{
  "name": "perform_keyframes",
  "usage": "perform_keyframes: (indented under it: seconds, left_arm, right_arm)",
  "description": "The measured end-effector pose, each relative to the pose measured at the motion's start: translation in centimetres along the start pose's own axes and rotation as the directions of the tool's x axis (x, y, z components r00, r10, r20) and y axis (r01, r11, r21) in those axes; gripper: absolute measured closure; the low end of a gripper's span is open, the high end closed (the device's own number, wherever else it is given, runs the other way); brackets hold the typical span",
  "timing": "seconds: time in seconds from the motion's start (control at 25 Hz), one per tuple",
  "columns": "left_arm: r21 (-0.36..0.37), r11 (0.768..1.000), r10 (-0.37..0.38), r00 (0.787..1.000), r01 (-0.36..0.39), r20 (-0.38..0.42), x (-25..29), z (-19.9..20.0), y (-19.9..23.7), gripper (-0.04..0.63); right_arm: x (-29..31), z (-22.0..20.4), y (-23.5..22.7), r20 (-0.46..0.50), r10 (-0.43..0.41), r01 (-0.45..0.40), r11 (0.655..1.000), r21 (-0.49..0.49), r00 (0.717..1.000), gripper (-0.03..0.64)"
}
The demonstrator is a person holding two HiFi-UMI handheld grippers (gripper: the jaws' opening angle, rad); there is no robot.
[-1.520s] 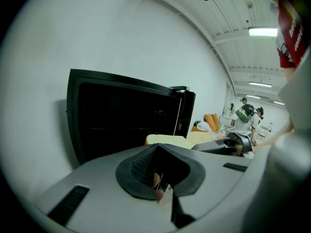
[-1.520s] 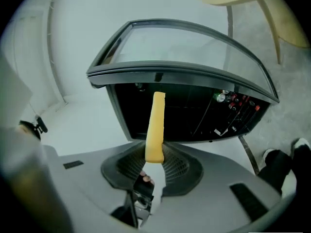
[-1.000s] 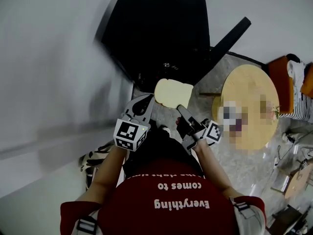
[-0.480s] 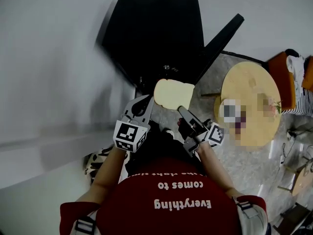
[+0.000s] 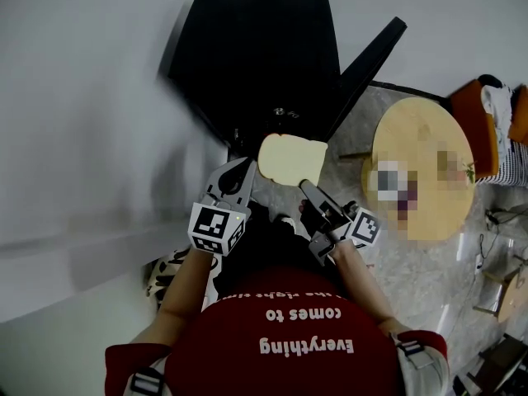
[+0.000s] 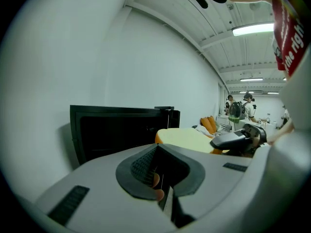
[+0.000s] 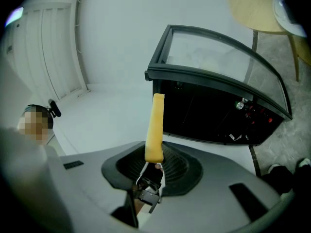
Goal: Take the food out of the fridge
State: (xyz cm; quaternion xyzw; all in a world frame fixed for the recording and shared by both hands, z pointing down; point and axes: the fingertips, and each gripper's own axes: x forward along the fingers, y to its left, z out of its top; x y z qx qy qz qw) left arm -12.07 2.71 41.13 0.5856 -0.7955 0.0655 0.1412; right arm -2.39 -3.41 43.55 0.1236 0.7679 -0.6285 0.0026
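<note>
A pale slice of bread (image 5: 291,159) hangs in front of the black fridge (image 5: 256,56), whose door (image 5: 367,64) stands swung open to the right. My right gripper (image 5: 307,184) is shut on the slice's near edge. In the right gripper view the bread (image 7: 156,127) stands edge-on between the pads of that gripper (image 7: 154,154), with the dark fridge interior (image 7: 214,110) behind it. My left gripper (image 5: 247,165) sits just left of the bread, jaws together and holding nothing. In the left gripper view the left gripper (image 6: 160,176) points at the fridge (image 6: 116,130), with the bread (image 6: 187,139) to its right.
A round wooden table (image 5: 421,172) stands to the right of the fridge door, with an orange seat (image 5: 472,122) beyond it. A white wall (image 5: 82,139) runs along the left. People (image 6: 240,109) stand far off in the room.
</note>
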Motion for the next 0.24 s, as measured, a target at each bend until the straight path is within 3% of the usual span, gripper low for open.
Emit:
perform_keyframes:
  seconds: [0.24]
  left_arm:
    - [-0.018,1.000,-0.020,1.000,0.020,0.013,-0.1,0.5,-0.7,0.598]
  right_arm:
    - [-1.1,-1.0,0.4,0.018,-0.007,0.006,1.000,0.013,1.000,0.523]
